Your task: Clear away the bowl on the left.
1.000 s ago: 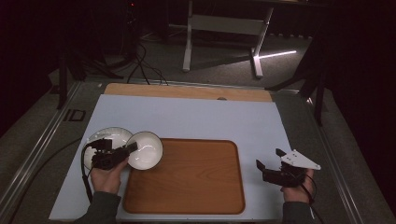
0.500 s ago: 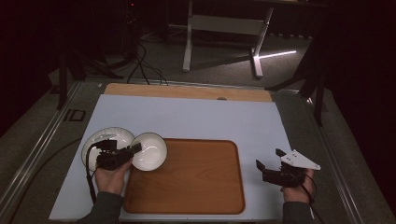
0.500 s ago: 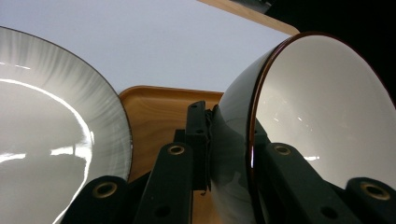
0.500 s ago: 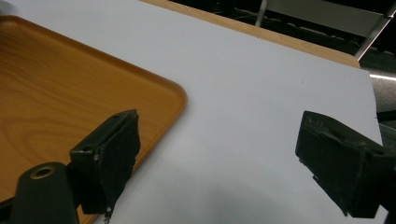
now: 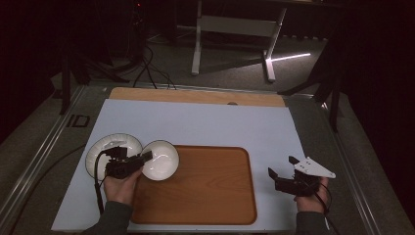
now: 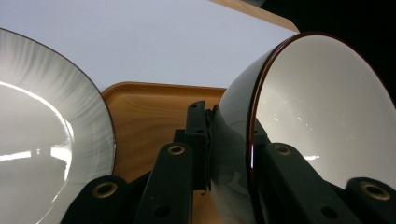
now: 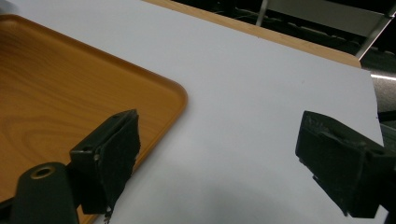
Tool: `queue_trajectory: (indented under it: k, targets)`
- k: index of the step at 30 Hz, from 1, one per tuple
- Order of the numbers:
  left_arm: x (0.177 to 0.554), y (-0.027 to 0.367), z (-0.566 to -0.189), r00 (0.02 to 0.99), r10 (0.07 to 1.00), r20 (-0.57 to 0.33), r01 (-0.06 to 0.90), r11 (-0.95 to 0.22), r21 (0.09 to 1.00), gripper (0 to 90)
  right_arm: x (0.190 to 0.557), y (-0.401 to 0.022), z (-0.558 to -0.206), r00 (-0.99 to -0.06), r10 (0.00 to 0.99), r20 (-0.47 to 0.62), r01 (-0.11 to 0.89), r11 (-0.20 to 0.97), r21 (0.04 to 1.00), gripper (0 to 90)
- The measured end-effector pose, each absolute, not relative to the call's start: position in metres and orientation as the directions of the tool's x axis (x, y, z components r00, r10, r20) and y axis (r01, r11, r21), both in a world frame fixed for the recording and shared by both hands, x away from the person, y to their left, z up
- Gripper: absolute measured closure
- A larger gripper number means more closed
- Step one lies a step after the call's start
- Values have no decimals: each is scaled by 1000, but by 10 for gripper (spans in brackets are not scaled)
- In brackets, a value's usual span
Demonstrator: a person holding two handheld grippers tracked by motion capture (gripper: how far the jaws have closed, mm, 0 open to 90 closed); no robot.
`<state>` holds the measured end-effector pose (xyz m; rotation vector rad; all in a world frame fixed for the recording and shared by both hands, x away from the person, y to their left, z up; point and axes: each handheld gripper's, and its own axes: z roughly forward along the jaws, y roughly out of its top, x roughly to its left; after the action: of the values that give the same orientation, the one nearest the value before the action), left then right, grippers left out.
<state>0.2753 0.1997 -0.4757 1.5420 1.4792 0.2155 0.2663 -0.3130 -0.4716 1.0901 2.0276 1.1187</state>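
Here the left gripper [image 5: 145, 157] has its fingers clamped on the bowl's [image 5: 161, 159] rim over the tray's [image 5: 205, 191] left edge, while the right gripper [image 5: 280, 175], fingers spread and empty, sits beyond the tray's right edge.

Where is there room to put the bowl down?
The wooden tray is bare across its middle and right side. The white mat is also free between the tray's far edge and the table's wooden strip. It is crowded at the left, where the bowl in the left tongs sits beside the plate.
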Motion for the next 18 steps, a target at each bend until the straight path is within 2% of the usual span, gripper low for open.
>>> queue_trajectory:
  k: [18]
  targets:
    - [278,189,-481,275,844,-461,695,157,702,802,266,-313,-471,-503,859,-96,377,318,870,133]
